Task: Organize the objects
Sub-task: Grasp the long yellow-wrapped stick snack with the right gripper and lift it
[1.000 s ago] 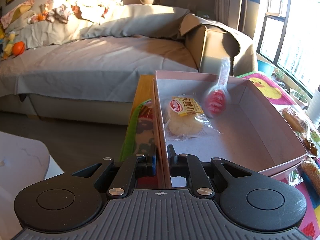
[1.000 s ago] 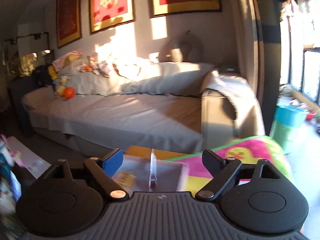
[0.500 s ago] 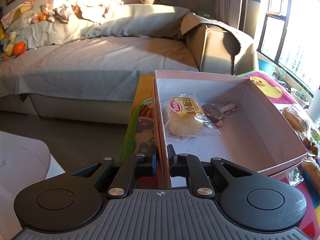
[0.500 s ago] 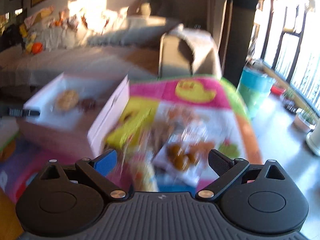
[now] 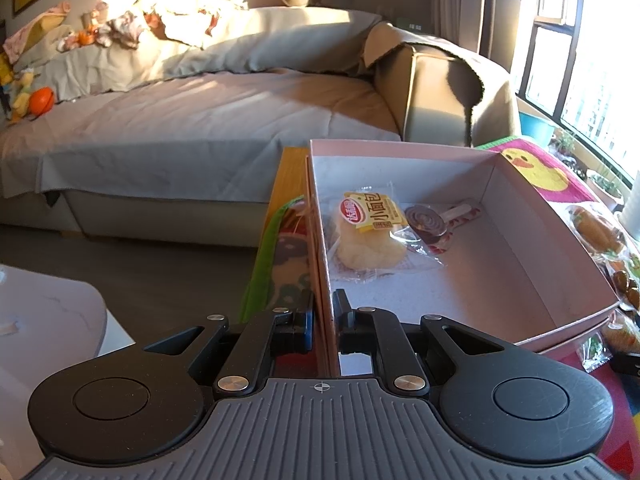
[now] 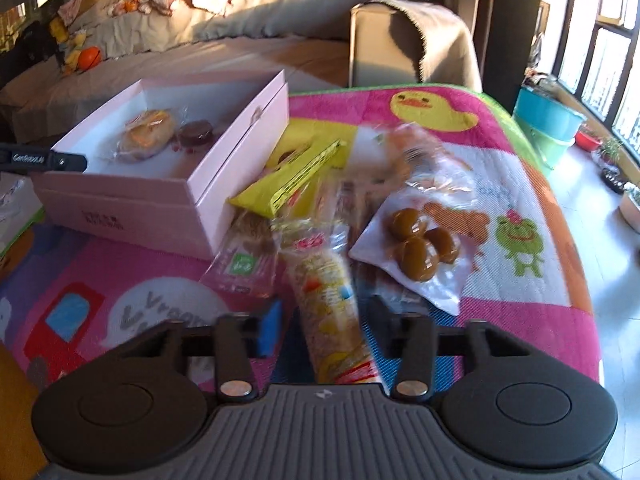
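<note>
The left gripper (image 5: 323,316) pinches the near wall of the pink box (image 5: 560,276), steadying it. The right gripper (image 6: 324,320) has just been closing around a long snack packet (image 6: 326,300) lying between its jaws; blur hides whether the pads press it yet. A firm mid-packet grip should lift it without snagging the neighbouring bags.

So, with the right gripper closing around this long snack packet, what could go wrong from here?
1. The right gripper has just been closing on the long snack packet, but the blurred picture leaves contact unclear; the packet might slip.
2. The packet lies among overlapping bags, such as the bag of brown sweets; lifting may drag them.
3. The left gripper only pinches the pink box by one wall, so the box could tip.
</note>
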